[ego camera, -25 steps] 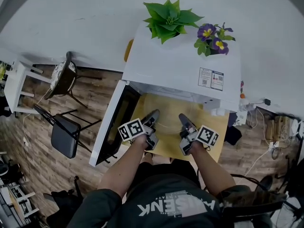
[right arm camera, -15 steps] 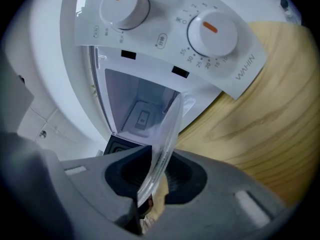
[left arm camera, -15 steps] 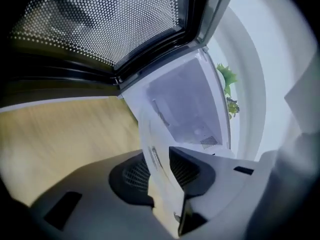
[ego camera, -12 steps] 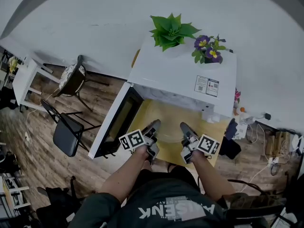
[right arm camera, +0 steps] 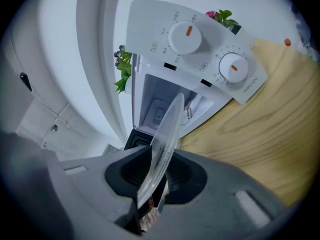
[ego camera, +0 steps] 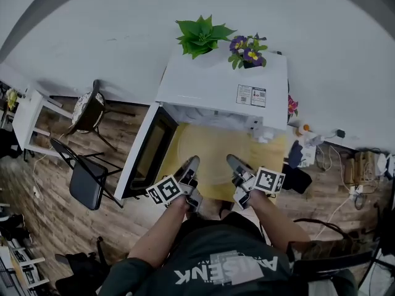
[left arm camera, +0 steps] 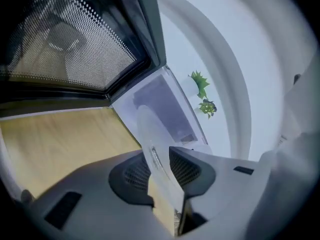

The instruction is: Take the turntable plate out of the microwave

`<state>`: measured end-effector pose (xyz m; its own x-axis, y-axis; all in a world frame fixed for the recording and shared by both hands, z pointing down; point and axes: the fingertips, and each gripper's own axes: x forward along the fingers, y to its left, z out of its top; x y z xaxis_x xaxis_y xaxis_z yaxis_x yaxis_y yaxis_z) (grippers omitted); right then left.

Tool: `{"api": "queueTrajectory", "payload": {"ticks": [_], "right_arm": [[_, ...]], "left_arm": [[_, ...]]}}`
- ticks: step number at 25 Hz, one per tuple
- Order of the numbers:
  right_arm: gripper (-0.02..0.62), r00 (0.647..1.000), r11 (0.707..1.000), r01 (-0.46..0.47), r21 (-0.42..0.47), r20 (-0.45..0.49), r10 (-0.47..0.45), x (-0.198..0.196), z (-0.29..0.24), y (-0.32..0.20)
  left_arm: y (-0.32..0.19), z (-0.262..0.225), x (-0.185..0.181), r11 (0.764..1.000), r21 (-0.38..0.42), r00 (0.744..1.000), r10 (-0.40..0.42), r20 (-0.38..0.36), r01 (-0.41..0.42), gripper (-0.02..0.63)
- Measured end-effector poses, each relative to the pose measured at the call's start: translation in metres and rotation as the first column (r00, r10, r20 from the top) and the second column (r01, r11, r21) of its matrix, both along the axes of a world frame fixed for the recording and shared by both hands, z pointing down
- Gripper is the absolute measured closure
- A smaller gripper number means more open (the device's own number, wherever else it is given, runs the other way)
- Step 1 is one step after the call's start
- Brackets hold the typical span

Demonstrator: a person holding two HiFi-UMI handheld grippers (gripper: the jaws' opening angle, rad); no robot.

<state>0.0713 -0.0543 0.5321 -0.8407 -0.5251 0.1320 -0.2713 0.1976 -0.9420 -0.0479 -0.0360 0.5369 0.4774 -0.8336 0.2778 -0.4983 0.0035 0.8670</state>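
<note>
The clear turntable plate (ego camera: 213, 165) sits just outside the microwave (ego camera: 216, 82), above the wooden table (ego camera: 274, 156). The left gripper (ego camera: 192, 163) pinches its left rim and the right gripper (ego camera: 231, 161) its right. The control panel (right arm camera: 210, 49) reads roughly "WAHIN"; print on the top sticker (ego camera: 250, 95) is illegible. The door (ego camera: 147, 156) stands open leftward.

2 tongs (ego camera: 189, 165) (ego camera: 234, 163), 1 plate (right arm camera: 167, 131), 1 microwave (ego camera: 216, 85)

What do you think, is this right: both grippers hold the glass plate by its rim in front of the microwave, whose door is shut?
Not quite: the door is open, swung out to the left, as the head view shows. The rest holds: the left gripper and the right gripper each clamp the plate by its rim in front of the microwave.
</note>
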Motion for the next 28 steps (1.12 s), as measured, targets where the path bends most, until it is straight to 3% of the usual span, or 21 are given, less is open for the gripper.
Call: {"api": "queueTrajectory", "payload": {"ticks": [4,7,14,21,28], "right_arm": [[0.520,1.000,1.000,-0.024,0.019,-0.013,0.025,-0.003,-0.018,0.022],[0.520,0.995,0.998,-0.065,0.023,-0.081,0.066,-0.003,-0.028,0.040],[0.518,0.979,0.987,-0.125,0.104,0.177,0.105,-0.040,-0.108,0.082],[0.518,0.978,0.971,-0.186,0.152,0.122,0.168,-0.041,-0.146,0.118],[0.517,0.976,0.970,-0.158,0.186,0.179,0.125,-0.039,-0.183,0.137]], "left_arm": [[0.022,-0.016,-0.003,1.000,0.010,1.000,0.023,-0.006,-0.023,0.505],[0.035,-0.033,-0.012,0.997,0.040,0.997,0.071,-0.001,-0.071,0.505],[0.069,-0.081,-0.029,0.982,0.117,0.988,0.147,0.040,-0.151,0.504],[0.097,-0.124,-0.030,0.959,0.171,0.974,0.226,0.017,-0.226,0.503],[0.116,-0.157,-0.025,0.960,0.153,0.972,0.230,0.041,-0.234,0.503]]}}
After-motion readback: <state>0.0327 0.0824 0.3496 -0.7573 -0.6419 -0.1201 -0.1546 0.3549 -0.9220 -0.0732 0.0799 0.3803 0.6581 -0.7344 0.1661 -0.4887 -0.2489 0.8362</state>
